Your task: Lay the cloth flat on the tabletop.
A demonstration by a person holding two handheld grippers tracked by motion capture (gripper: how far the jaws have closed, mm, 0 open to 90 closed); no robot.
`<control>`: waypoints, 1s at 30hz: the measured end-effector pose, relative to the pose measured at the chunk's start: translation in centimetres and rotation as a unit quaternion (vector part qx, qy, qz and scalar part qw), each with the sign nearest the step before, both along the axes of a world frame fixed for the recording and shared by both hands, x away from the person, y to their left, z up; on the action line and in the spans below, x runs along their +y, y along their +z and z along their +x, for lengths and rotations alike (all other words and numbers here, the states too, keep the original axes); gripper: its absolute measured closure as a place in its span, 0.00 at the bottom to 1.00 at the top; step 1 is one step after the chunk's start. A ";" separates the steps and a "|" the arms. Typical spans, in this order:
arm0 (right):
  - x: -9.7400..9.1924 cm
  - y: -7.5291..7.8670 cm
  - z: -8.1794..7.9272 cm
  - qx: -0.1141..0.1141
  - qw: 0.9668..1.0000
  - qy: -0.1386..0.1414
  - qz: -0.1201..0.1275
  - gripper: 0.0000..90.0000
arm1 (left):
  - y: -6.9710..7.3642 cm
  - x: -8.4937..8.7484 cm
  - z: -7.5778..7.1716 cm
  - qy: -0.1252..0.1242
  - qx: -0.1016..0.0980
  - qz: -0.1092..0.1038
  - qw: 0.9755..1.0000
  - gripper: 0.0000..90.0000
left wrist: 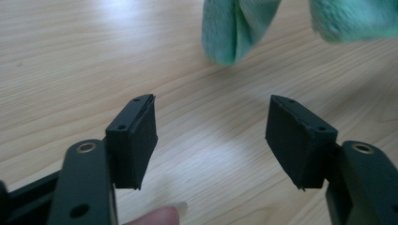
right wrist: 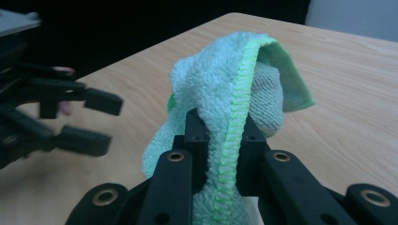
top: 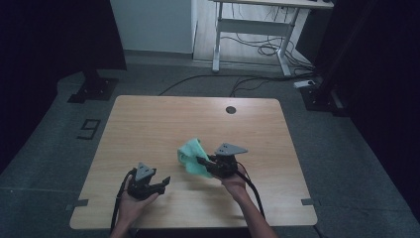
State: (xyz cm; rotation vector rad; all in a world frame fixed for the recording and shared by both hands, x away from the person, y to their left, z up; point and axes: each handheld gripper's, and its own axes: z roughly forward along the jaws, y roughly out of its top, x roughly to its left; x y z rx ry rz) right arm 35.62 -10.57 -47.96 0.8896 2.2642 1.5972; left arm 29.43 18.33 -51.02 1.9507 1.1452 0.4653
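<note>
A green cloth (top: 192,156) is held pinched between the fingers of the right gripper (top: 204,162), just right of the middle of the desk (top: 148,124) in the high view. In the right gripper view the two black fingers (right wrist: 197,136) are seen pressed narrow on a bunched fold of the cloth (right wrist: 225,103), with its bright stitched hem running up between them. The rest of the cloth is draped over the fingertips and hangs down on both sides, so that it is lifted off the wood; whether a lower edge touches the desk cannot be told.

The left gripper (top: 166,182) is held low over the desk at about seven o'clock from the cloth, a short way apart from it, with its fingers pointed toward two o'clock. In the left gripper view its fingers (left wrist: 136,140) are seen standing wide apart with nothing but bare wood between them, and two hanging lobes of the cloth (left wrist: 234,28) are seen beyond the fingertips at twelve and one o'clock. A fingertip of the person's hand (left wrist: 159,216) is visible at the bottom edge of that view. In the right gripper view the left gripper (right wrist: 101,119) is seen blurred at nine o'clock, its fingers spread.
</note>
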 end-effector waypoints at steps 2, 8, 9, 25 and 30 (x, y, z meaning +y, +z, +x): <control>-0.3 0.1 -0.4 -0.002 1.000 0.002 0.001 0.88 | 0.1 -0.5 0.0 -0.009 -0.003 -0.003 1.000 0.41; -1.7 -0.3 -2.3 0.005 1.000 0.021 0.011 0.87 | 0.5 -2.6 0.0 -0.037 -0.006 -0.007 0.999 0.43; -1.9 -0.5 -2.5 0.005 1.000 0.023 0.006 0.87 | 0.6 -2.9 0.0 -0.039 -0.006 -0.004 0.999 0.43; -3.1 -1.6 -3.2 0.013 1.000 0.020 0.012 0.87 | 0.8 -7.7 1.3 -0.069 -0.024 0.015 0.997 0.53; -3.4 -1.6 -3.1 0.017 1.000 0.021 0.016 0.87 | 0.7 -8.2 1.5 -0.078 -0.021 0.018 0.997 0.56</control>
